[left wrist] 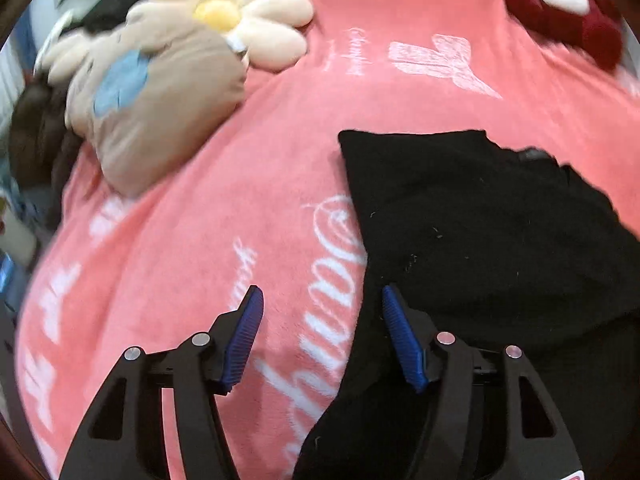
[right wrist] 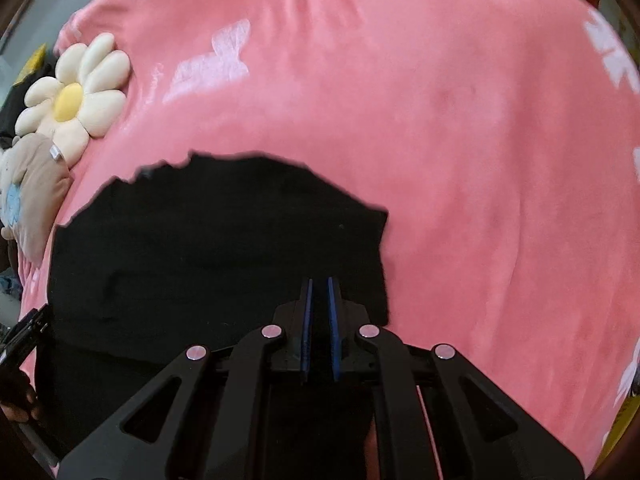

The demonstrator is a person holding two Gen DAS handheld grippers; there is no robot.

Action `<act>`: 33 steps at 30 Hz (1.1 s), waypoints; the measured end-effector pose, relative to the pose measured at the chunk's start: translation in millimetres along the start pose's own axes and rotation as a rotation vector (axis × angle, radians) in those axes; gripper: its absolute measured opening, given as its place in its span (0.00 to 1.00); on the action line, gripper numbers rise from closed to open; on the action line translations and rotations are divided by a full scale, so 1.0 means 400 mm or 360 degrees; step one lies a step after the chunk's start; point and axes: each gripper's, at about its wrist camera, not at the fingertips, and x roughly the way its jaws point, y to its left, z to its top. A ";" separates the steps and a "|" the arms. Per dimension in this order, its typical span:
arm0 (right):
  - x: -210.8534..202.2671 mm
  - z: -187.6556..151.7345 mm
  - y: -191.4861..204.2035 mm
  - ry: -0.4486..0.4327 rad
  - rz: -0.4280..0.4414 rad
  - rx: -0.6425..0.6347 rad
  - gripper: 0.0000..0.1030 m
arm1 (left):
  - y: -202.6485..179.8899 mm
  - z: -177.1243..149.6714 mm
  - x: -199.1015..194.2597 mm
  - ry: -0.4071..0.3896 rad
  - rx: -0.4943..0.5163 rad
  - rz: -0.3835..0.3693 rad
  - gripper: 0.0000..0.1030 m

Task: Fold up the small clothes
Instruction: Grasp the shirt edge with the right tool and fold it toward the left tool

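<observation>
A black garment point(left wrist: 480, 232) lies on the pink blanket point(left wrist: 224, 216), its near part running under my grippers. My left gripper point(left wrist: 322, 292) is open and empty over the garment's left edge, one blue pad above the blanket, the other above the black cloth. In the right wrist view the black garment point(right wrist: 216, 248) fills the lower left. My right gripper point(right wrist: 319, 282) is shut on the garment near its right edge, with black cloth pinched between the blue pads. The garment's top edge looks ragged and partly folded.
A cream daisy cushion point(left wrist: 248, 12) and a beige plush pillow point(left wrist: 160, 96) lie at the blanket's far left; they also show in the right wrist view point(right wrist: 76, 92). A dark red plush flower point(left wrist: 568, 8) lies far right. Dark clutter sits off the left edge.
</observation>
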 end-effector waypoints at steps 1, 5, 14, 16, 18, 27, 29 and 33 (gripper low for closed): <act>-0.001 0.001 0.000 -0.0013 0.0020 0.0021 0.07 | 0.003 -0.003 0.005 0.0009 -0.0001 0.0005 0.60; 0.097 -0.018 0.020 0.0215 -0.0052 -0.0099 0.07 | 0.024 -0.003 0.021 0.0024 -0.0079 0.0030 0.65; -0.080 -0.097 0.223 0.0088 0.0210 -0.0354 0.15 | 0.036 -0.036 -0.087 0.0020 -0.0114 -0.0036 0.61; -0.071 -0.126 0.324 0.0138 0.0320 -0.0485 0.25 | 0.057 -0.066 -0.127 0.0005 -0.0103 -0.0025 0.62; -0.046 -0.156 0.431 0.0212 0.0403 -0.0626 0.27 | 0.079 -0.093 -0.158 0.0011 -0.0102 -0.0034 0.62; 0.087 -0.215 0.688 0.0431 0.0641 -0.0565 0.30 | 0.174 -0.207 -0.278 0.0007 -0.0091 -0.0127 0.63; 0.096 -0.215 0.725 0.0423 0.0663 -0.0525 0.29 | 0.193 -0.220 -0.286 0.0015 -0.0127 -0.0151 0.64; 0.122 -0.228 0.848 0.0399 0.0587 -0.0624 0.38 | 0.210 -0.238 -0.287 0.0035 -0.0161 -0.0207 0.64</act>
